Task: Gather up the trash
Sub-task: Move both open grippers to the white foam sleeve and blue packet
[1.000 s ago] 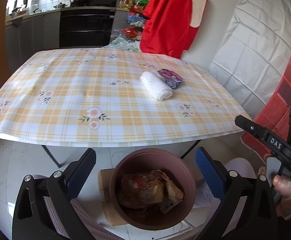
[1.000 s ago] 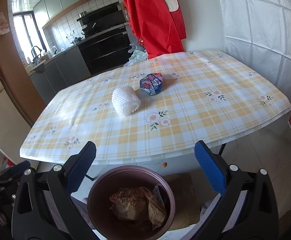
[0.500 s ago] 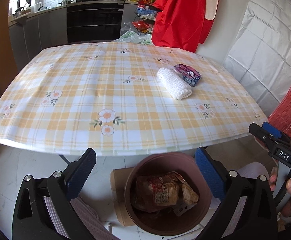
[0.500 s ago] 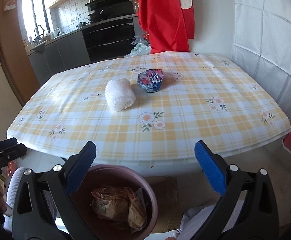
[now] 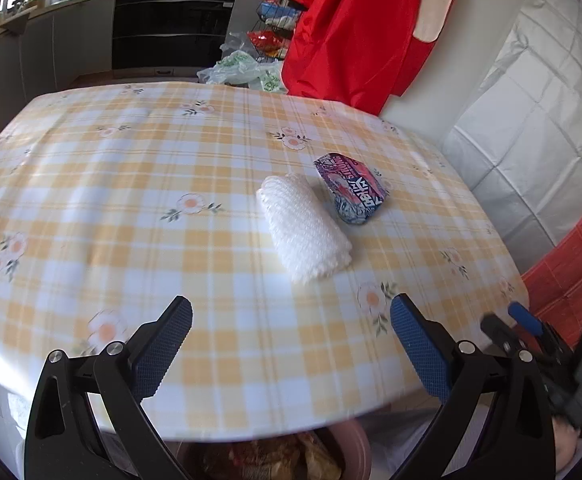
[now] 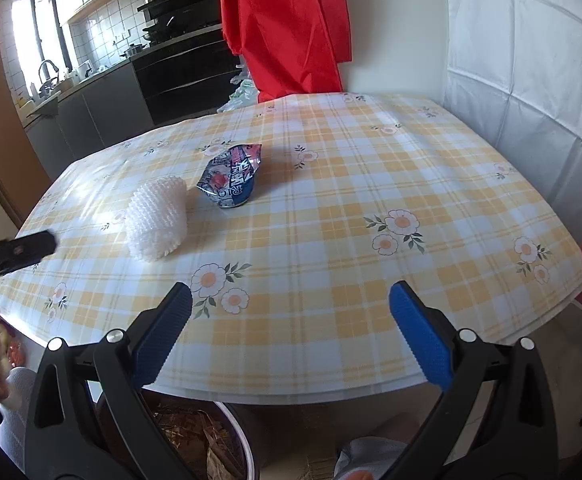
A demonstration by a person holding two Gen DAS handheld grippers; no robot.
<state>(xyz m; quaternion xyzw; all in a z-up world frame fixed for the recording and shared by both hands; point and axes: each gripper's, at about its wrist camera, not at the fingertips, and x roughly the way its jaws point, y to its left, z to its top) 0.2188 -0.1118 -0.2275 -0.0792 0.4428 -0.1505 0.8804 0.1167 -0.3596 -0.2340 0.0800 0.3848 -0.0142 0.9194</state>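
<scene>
A white foam net roll (image 5: 305, 228) and a crushed blue and pink drink can (image 5: 351, 192) lie side by side on the yellow checked tablecloth (image 5: 131, 200). Both show in the right wrist view, the roll (image 6: 157, 220) left of the can (image 6: 233, 178). My left gripper (image 5: 291, 340) is open and empty over the table's near edge, short of the roll. My right gripper (image 6: 291, 328) is open and empty over the near edge, short of the can. A brown bin (image 5: 355, 454) holding wrappers sits below the table edge, partly hidden; its rim (image 6: 243, 440) shows below the right gripper.
A red apron (image 5: 355, 32) hangs at the table's far side. A white quilted wall (image 6: 531, 60) runs along the right. Kitchen counters and a black oven (image 5: 171, 28) stand behind. The other gripper shows at the edge of each view: right (image 5: 539, 344), left (image 6: 11, 252).
Both grippers have risen from over the bin and moved forward over the table edge. The roll and can look nearer. The bin has slid mostly out of view.
</scene>
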